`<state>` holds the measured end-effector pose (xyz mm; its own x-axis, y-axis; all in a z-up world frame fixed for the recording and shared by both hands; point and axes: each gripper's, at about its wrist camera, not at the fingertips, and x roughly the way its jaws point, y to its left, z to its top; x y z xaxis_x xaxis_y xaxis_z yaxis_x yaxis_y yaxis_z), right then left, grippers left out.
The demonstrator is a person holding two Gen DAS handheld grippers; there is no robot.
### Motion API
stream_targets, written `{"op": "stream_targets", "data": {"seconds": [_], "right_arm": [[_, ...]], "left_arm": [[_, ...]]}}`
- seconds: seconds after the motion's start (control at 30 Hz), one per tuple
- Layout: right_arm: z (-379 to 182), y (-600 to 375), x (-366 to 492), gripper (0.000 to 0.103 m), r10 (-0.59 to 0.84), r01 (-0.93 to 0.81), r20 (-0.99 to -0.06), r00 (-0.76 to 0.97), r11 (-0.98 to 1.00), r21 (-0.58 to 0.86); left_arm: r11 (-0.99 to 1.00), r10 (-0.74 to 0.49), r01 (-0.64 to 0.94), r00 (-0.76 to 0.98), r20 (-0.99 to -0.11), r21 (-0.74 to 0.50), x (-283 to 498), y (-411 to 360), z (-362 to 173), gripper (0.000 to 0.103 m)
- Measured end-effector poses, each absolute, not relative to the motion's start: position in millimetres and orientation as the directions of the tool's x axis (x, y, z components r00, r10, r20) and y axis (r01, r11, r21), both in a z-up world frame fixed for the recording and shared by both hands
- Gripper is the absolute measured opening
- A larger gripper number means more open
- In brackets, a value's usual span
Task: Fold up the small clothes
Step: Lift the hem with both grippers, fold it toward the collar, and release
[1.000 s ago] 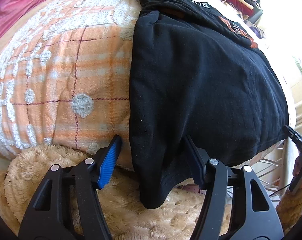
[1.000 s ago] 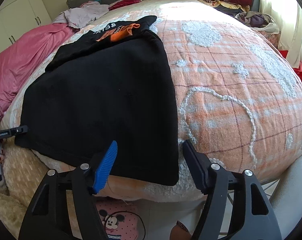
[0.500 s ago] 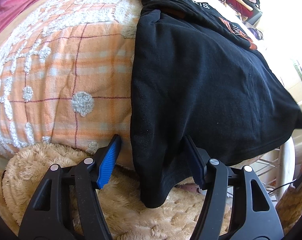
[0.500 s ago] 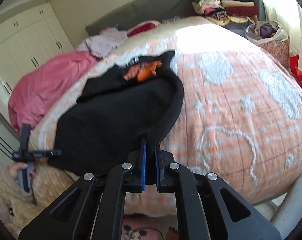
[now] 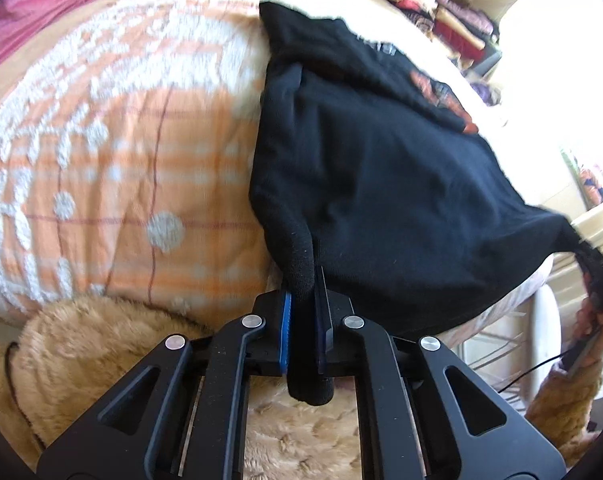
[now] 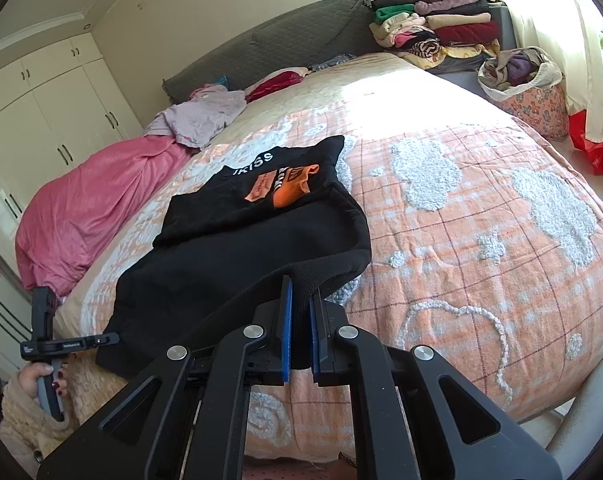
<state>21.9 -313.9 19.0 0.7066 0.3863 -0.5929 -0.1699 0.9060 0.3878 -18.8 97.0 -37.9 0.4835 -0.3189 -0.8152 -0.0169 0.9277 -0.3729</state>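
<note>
Both pairs of tongs, wide apart a second ago around the near hem, have closed on it and lifted the two corners off the bed.

Between the pads of the left gripper a bunched corner of the black garment is pinched, a stub of cloth hanging out below the jaws. The right gripper is likewise clamped narrow on the opposite corner, a thick fold of hem rising from its blue pads.

From the tongs the garment runs straight ahead, its long axis pointing away toward the headboard. The near edge hangs raised and taut between the two grips, while the far part lies on the orange checked bedspread ahead of both. That far end is doubled over, showing white lettering and an orange patch. The cloth is thick, matte and dark, softly creased.

Left of the right gripper, a hand holds the other tool's handle. Folded clothes are stacked far ahead, right of the right gripper.
</note>
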Motion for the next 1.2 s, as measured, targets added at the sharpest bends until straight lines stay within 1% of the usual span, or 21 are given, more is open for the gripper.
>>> {"op": "stream_targets", "data": {"seconds": [0.07,0.23,0.4,0.7,0.97,1.2], "right_arm": [[22,-313,24,0.006,0.381,-0.167,-0.588,0.714,0.907,0.386],[32,-312,31,0.006,0.376,-0.166,-0.566,0.733,0.907,0.388],[47,-306,43,0.006,0.374,-0.176,-0.534,0.759,0.906,0.384],[79,-301,77,0.006,0.352,-0.176,-0.480,0.804,0.911,0.373],[90,-306,110,0.006,0.330,-0.161,-0.466,0.821,0.917,0.365],[85,-309,140,0.006,0.325,-0.151,-0.475,0.818,0.917,0.368]], "left_arm": [[0.918,-0.333,-0.014,0.516,-0.789,-0.396,-17,103,-25,0.003],[0.914,-0.324,-0.008,0.584,-0.744,-0.405,-9,115,3,0.003],[0.924,-0.297,-0.002,0.627,-0.720,-0.382,10,114,23,0.003],[0.905,-0.306,-0.010,0.680,-0.666,-0.426,57,119,56,0.003],[0.909,-0.265,-0.039,0.714,-0.648,-0.414,85,117,70,0.003],[0.908,-0.232,-0.072,0.732,-0.641,-0.412,105,118,66,0.003]]}}
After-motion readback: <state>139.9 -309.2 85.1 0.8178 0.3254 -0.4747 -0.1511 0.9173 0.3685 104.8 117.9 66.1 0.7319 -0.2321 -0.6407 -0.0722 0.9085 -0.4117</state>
